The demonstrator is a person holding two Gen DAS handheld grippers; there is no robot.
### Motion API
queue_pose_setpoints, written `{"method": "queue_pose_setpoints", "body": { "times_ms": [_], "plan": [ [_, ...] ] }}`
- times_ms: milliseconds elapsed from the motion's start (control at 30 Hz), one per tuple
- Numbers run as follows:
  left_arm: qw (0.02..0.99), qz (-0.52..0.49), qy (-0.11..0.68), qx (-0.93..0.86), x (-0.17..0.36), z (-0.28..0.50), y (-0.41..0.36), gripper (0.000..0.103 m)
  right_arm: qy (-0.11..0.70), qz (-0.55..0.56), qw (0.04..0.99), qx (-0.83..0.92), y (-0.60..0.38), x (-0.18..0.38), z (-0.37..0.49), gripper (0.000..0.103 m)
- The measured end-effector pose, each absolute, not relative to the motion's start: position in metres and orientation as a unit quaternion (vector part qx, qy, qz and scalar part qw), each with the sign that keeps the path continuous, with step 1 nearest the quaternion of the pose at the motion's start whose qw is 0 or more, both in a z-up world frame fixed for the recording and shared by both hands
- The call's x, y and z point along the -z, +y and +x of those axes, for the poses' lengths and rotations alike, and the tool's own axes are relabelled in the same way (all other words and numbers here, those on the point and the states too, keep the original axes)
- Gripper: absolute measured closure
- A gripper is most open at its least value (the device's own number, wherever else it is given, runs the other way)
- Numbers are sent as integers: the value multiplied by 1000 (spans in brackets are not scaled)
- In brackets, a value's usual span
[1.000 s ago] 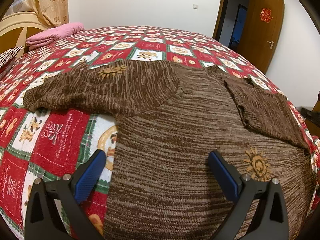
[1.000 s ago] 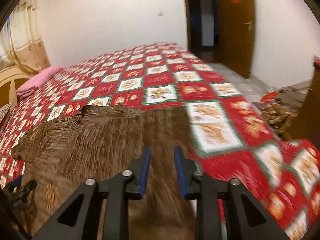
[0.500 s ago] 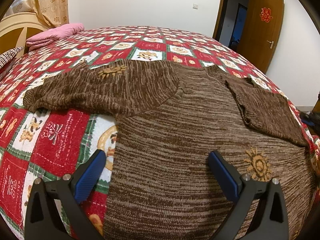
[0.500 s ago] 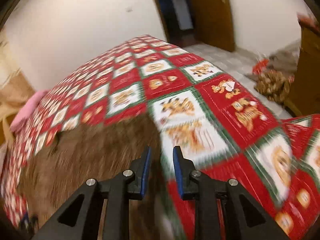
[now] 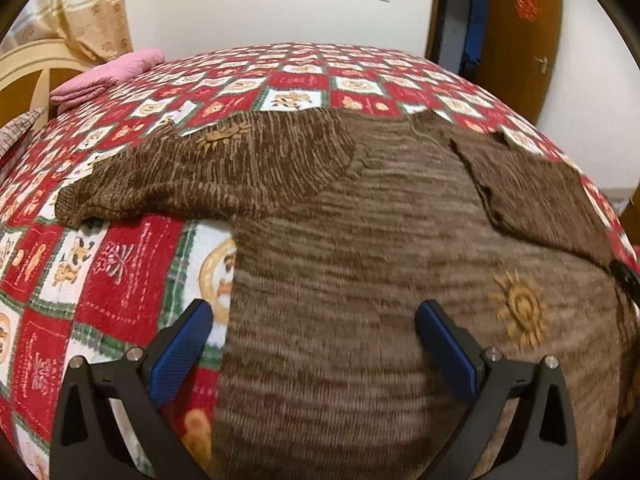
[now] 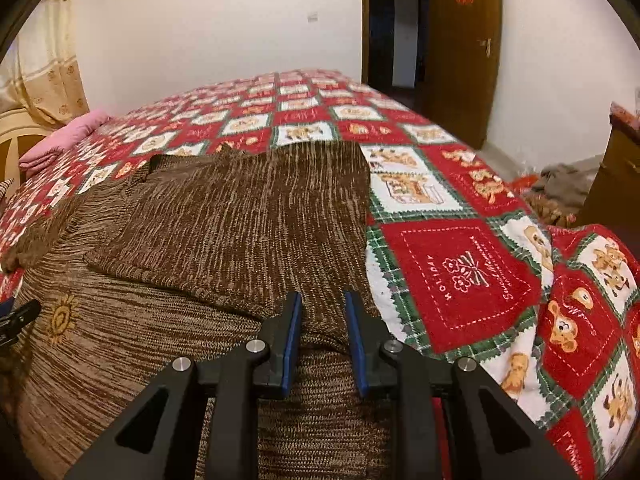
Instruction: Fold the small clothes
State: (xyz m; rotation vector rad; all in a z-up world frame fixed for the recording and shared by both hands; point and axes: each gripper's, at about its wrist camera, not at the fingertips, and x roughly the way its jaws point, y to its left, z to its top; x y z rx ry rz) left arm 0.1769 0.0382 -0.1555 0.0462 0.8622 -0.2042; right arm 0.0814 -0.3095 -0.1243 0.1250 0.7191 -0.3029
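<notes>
Left wrist view. Item: brown knit sweater, spread flat on a red patchwork quilt, filling the frame from 9 o'clock round to 4 o'clock. One sleeve lies folded across the chest toward 10 o'clock; the other sleeve lies folded in at 2 o'clock. Sun motif at 4 o'clock. Left gripper: jaws wide apart, released, nothing between the pads; they straddle the sweater's side edge near 6 o'clock. Pink bedding at 10 o'clock, door at 1 o'clock.

Right wrist view. Same sweater, from 9 o'clock to 6 o'clock; folded sleeve at centre, its lower end running toward the tool. Right gripper: jaws narrowly parted, with knit showing in the gap; whether the pads press on it cannot be told. Quilt bare from 1 to 5 o'clock.

Risks, as judged: a pinch taking only the sleeve layer would drag the sleeve off the body and undo its fold; a pinch taking quilt with knit would lift the bedding; the left tool, free of the cloth, leaves the opposite edge unanchored, so a pull could skew the whole sweater.
</notes>
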Motion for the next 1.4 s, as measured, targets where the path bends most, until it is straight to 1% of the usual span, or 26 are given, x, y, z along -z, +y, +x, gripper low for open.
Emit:
{"method": "queue_pose_setpoints", "body": {
  "times_ms": [67, 167, 267, 333, 367, 400, 433, 467, 600, 667, 700, 733, 767, 800, 833, 867, 900, 1000, 1067, 1133, 1200, 1300, 1400],
  "plan": [
    [903, 2, 415, 111, 151, 168, 50, 0, 343, 68, 926, 143, -310, 124, 77, 78],
    [916, -65, 384, 96, 136, 162, 88, 0, 339, 81, 928, 134, -317, 123, 78, 77],
    [929, -147, 340, 8, 116, 175, 156, 0, 336, 83, 929, 132, -317, 124, 80, 77],
    [919, -199, 339, -27, 115, 193, 193, 0, 336, 76, 929, 134, -314, 125, 81, 75],
    [907, -232, 349, -41, 119, 205, 213, 2, 336, 73, 930, 134, -312, 125, 82, 73],
    [898, -254, 356, -46, 123, 213, 224, 9, 336, 69, 930, 134, -311, 125, 82, 73],
    [887, -279, 366, -48, 129, 224, 235, 13, 336, 66, 930, 135, -310, 126, 82, 71],
    [879, -296, 372, -44, 135, 232, 242, 16, 336, 62, 930, 136, -308, 126, 83, 71],
    [858, -342, 382, -37, 154, 261, 248, 18, 337, 60, 930, 136, -308, 126, 84, 70],
    [856, -358, 371, -42, 157, 265, 245, 18, 336, 63, 930, 134, -309, 126, 83, 69],
    [859, -362, 360, -43, 157, 265, 241, 19, 336, 63, 930, 134, -309, 126, 83, 69],
    [860, -362, 357, -44, 157, 268, 240, 22, 336, 62, 930, 134, -309, 126, 83, 69],
    [861, -363, 354, -48, 156, 271, 240, 40, 336, 61, 930, 134, -309, 126, 84, 69],
    [858, -371, 351, -47, 159, 274, 242, 66, 336, 60, 930, 135, -309, 126, 84, 69],
    [851, -384, 356, -38, 163, 278, 244, 80, 336, 59, 930, 135, -309, 126, 84, 69],
    [842, -396, 364, -33, 168, 283, 247, 90, 335, 59, 930, 135, -309, 126, 84, 69],
    [841, -406, 357, -35, 170, 284, 250, 90, 335, 60, 931, 135, -309, 126, 83, 69],
    [850, -394, 348, -39, 156, 291, 252, 91, 334, 61, 931, 134, -309, 126, 83, 69],
    [864, -375, 333, -33, 135, 295, 245, 92, 333, 61, 931, 133, -309, 126, 83, 69],
    [891, -331, 311, -7, 101, 298, 222, 92, 332, 61, 932, 133, -309, 126, 83, 69],
    [925, -249, 287, 31, 62, 296, 178, 92, 331, 62, 932, 133, -309, 126, 82, 69],
    [952, -132, 259, 92, 25, 280, 99, 92, 330, 63, 933, 132, -309, 126, 82, 69],
    [951, -47, 258, 164, 25, 259, 20, 92, 329, 66, 933, 130, -310, 126, 82, 69]
  ]
}}
